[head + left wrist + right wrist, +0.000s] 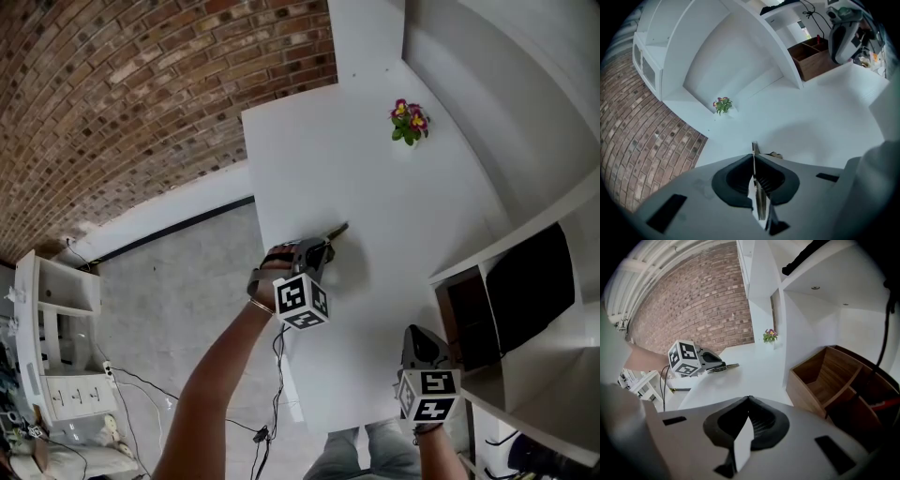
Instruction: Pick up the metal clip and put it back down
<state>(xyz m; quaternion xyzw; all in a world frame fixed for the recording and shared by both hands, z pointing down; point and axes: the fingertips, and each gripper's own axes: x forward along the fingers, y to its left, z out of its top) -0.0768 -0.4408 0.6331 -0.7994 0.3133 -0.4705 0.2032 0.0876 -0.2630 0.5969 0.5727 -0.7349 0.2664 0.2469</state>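
Note:
A thin metal clip (336,231) sticks out from my left gripper (323,246), which is shut on it low over the white table (375,187). I cannot tell whether the clip touches the top. In the left gripper view the clip (758,192) runs as a narrow strip between the closed jaws of that gripper (754,157). The right gripper view shows the clip (724,367) poking out beside the left gripper's marker cube. My right gripper (419,336) hangs near the table's front right corner, and in its own view this gripper (749,399) is shut on nothing.
A small pot of flowers (409,122) stands at the table's far right edge. A wooden open-fronted box (834,376) sits on white shelving to the right (506,291). Brick wall at the left, and cables (262,431) trail on the floor by the table's near left edge.

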